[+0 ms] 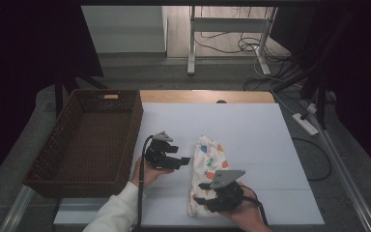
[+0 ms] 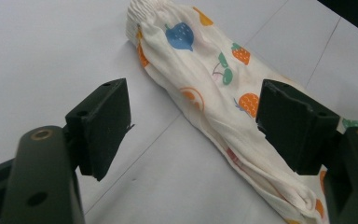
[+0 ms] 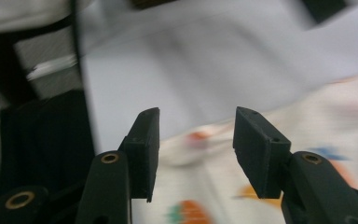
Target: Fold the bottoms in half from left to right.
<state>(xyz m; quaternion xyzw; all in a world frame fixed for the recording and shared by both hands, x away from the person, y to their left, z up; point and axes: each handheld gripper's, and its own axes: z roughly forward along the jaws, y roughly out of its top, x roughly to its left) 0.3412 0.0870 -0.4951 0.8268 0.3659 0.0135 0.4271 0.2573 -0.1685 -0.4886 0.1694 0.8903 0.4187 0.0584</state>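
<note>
Folded cloth — lengthwise, away from person

A cream cloth is printed with blue, orange and green fruit shapes. The desk is covered in white, the woven basket is dark brown, and both tongs are black.

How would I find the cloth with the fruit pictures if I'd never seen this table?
Start at the big brown wicker basket on the left of the white table. Look right, past the left gripper, to the long folded cloth lying flat. It's cream with blue, orange and green fruit prints.
</note>
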